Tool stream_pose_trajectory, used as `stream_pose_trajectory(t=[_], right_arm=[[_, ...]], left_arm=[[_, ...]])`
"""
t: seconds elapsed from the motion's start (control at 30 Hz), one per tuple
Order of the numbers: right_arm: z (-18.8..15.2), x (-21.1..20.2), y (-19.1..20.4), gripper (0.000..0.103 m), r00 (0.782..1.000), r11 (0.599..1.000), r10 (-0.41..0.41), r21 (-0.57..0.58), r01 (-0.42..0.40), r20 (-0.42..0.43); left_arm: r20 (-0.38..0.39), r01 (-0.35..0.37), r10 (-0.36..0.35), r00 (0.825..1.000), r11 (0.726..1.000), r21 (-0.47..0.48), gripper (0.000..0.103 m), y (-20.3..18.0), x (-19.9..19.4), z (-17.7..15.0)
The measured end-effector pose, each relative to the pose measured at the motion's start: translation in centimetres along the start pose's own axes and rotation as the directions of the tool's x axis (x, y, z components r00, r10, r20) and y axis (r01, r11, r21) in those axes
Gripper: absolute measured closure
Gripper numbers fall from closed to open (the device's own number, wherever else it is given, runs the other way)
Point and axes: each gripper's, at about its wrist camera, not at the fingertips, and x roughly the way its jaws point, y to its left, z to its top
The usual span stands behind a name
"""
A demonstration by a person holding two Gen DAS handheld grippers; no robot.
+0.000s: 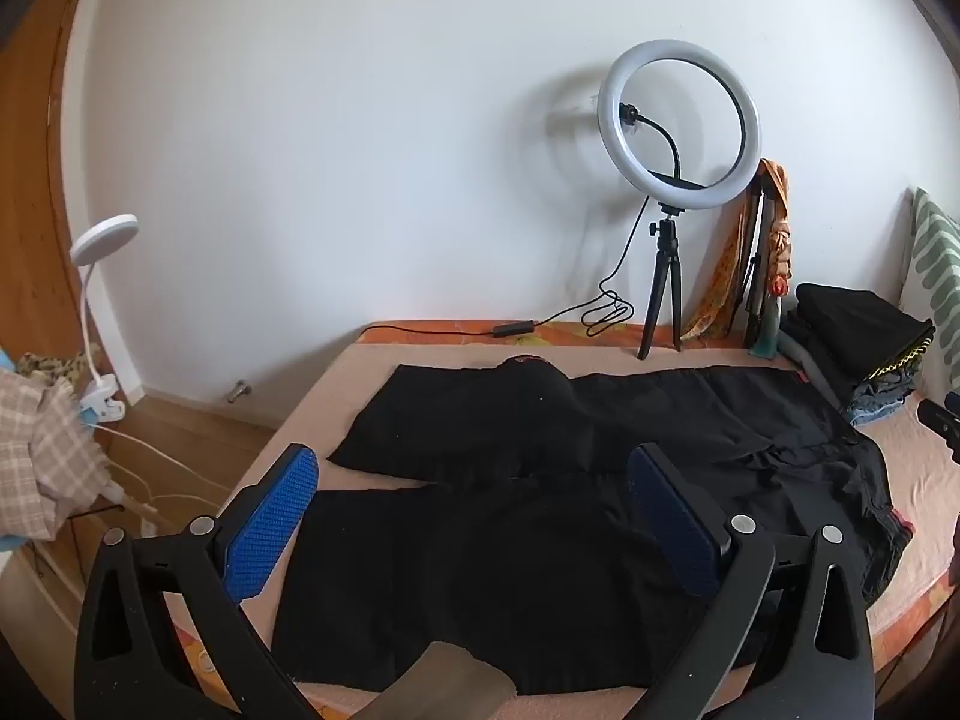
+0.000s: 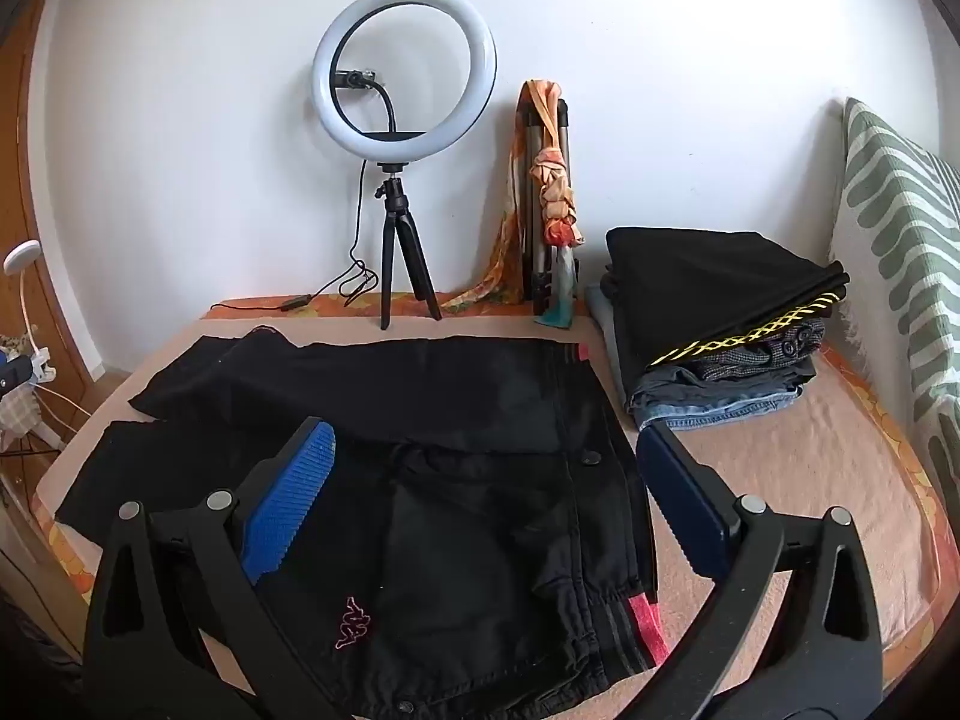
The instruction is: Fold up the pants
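Left wrist view: one pair of black pants (image 1: 540, 480) lies spread on the bed (image 1: 900, 462), beneath the left gripper (image 1: 474, 516), fingers wide apart, empty; one ring light (image 1: 681, 126) stands behind.

Right wrist view: the right gripper (image 2: 486, 492) hovers over the waistband, fingers spread, gripping nothing; one stack of folded clothes (image 2: 720, 324) sits beside.

Left claw (image 1: 474, 516) and right claw (image 2: 486, 498) both gape wide, tilted downward, holding nothing.

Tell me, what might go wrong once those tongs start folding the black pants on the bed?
The pants lie close to the ring light on its small tripod, so a swung leg might topple it. Its cable trails along the bed's edge and could snag. The folded clothes stack sits beside the waistband and could get dragged.
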Motion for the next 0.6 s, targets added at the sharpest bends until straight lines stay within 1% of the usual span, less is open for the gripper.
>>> stream_pose_trajectory(t=[0.23, 0.27, 0.3, 0.4, 0.43, 0.57, 0.6], right_arm=[[-0.4, -0.3, -0.4, 0.000, 1.000, 1.000, 0.007, -0.017, -0.006, 0.023], [-0.8, 0.4, -0.5, 0.000, 1.000, 1.000, 0.001, 0.005, -0.001, 0.009], [-0.9, 0.2, -0.5, 0.000, 1.000, 1.000, 0.001, 0.001, -0.001, 0.009], [-1.0, -0.3, -0.2, 0.000, 1.000, 1.000, 0.001, -0.009, -0.001, 0.012], [-0.3, 0.1, -0.4, 0.000, 1.000, 1.000, 0.000, 0.011, 0.000, -0.001], [-0.6, 0.1, -0.3, 0.000, 1.000, 1.000, -0.002, 0.005, 0.002, -0.003], [-0.1, -0.1, -0.3, 0.000, 1.000, 1.000, -0.003, 0.012, 0.003, -0.005]], left_arm=[[0.009, 0.002, -0.002, 1.000, 1.000, 0.011, 0.000, 0.4, 0.6, 0.3], [0.009, 0.003, -0.003, 1.000, 1.000, 0.012, 0.000, 0.6, 0.8, 0.4], [0.016, -0.004, 0.004, 1.000, 1.000, 0.017, 0.000, 0.3, 0.3, -0.2], [0.026, -0.012, 0.011, 1.000, 1.000, 0.023, 0.000, 0.0, 0.0, -0.1], [0.031, -0.015, 0.014, 0.999, 1.000, 0.024, 0.000, -0.1, -0.1, -0.2], [0.038, -0.017, 0.016, 0.999, 1.000, 0.019, 0.000, -0.2, -0.3, -0.1], [0.039, -0.015, 0.015, 0.999, 1.000, 0.017, 0.000, -0.1, -0.3, -0.1]])
